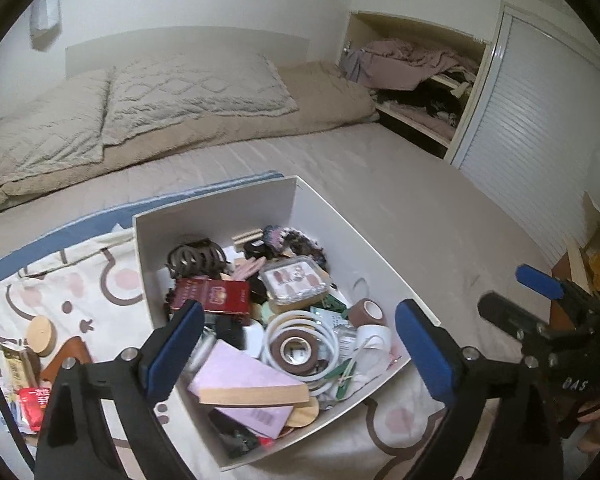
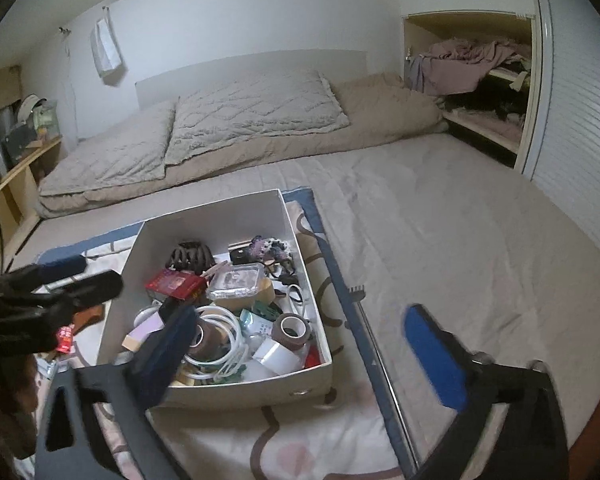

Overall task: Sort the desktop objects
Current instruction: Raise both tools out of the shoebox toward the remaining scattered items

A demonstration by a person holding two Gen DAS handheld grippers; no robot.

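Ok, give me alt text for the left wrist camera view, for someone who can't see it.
A white box crammed with small items, including a red packet, tape rolls and a dark hair clip, sits on a patterned cloth on a bed. The left claw is open and empty in front of it; the right claw shows at the right edge.

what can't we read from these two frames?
- Left wrist view: items left of the box are partly hidden behind the left gripper finger.
- Right wrist view: the box's near-left contents sit behind the right gripper's blurred finger.
- Both views: lower layers of the pile are buried; labels are too small to read.
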